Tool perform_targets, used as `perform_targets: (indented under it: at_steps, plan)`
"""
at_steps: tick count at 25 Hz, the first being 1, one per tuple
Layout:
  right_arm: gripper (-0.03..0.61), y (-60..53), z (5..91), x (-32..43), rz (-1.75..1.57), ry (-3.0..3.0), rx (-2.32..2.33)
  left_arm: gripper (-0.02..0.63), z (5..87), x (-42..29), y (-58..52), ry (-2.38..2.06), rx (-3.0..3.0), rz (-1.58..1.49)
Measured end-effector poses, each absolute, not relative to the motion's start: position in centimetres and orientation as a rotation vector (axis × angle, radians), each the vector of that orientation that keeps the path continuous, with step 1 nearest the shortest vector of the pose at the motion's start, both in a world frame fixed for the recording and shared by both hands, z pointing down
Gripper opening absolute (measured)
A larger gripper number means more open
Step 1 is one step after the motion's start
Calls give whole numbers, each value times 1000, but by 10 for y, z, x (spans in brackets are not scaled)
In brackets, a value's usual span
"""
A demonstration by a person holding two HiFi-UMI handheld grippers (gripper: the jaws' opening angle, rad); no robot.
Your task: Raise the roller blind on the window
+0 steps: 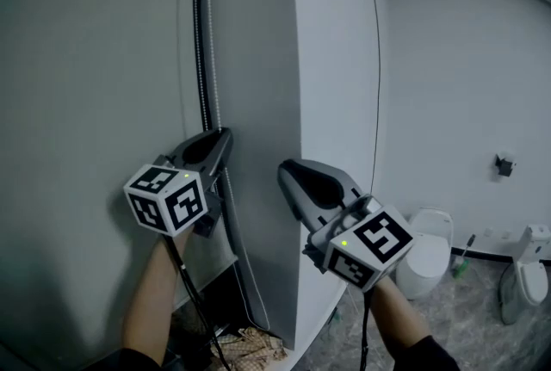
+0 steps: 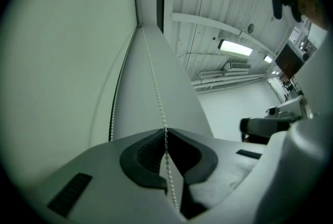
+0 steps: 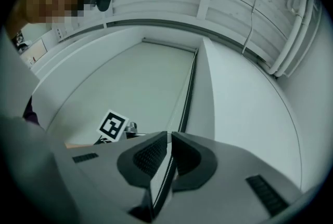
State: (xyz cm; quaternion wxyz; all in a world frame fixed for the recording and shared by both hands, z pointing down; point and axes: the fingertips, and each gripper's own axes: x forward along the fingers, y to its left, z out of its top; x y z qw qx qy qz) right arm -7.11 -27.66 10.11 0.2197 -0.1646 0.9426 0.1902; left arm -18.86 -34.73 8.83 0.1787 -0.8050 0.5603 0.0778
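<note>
A grey roller blind point(image 1: 95, 59) hangs down at the left. Its bead chain point(image 1: 204, 59) runs up beside a dark side channel. My left gripper point(image 1: 222, 135) points up at the chain, and in the left gripper view the chain point(image 2: 153, 77) passes straight between the meeting tips, so that gripper point(image 2: 165, 132) is shut on it. My right gripper point(image 1: 287, 167) sits lower and to the right, against the white wall corner. In the right gripper view its jaws point(image 3: 169, 135) stand together with nothing pinched. The chain and channel point(image 3: 188, 82) show behind them.
A white wall column point(image 1: 336, 59) juts out right of the blind. Below right stand a toilet point(image 1: 428, 253), a green brush point(image 1: 461, 262) and another white fixture point(image 1: 523, 279). A checked cloth point(image 1: 250, 348) lies on the floor under the chain.
</note>
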Motion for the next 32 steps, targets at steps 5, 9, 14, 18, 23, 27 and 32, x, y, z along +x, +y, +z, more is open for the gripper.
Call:
perform_targets:
  at_steps: [5, 9, 14, 18, 23, 27, 32]
  plan:
    - [70, -272, 106, -109, 347, 2680, -306, 18, 102, -180, -274, 1525, -2107, 241]
    - [109, -267, 86, -129, 173, 2666, -151, 18, 116, -186, -251, 1544, -2068, 238]
    - [109, -272, 42, -148, 100, 2638, -77, 18, 140, -184, -244, 1562, -2065, 185]
    - [109, -268, 30, -164, 74, 2639, -12, 18, 173, -173, -240, 1568, -2054, 82]
    - [108, -257, 25, -176, 50, 2625, 31, 18, 229, -173, -244, 1605, -2124, 12]
    - [107, -255, 25, -179, 58, 2604, 21, 18, 267, -175, -246, 1616, -2186, -12]
    - [25, -260, 25, -179, 111, 2602, -69, 18, 273, -168, -238, 1604, -2183, -23]
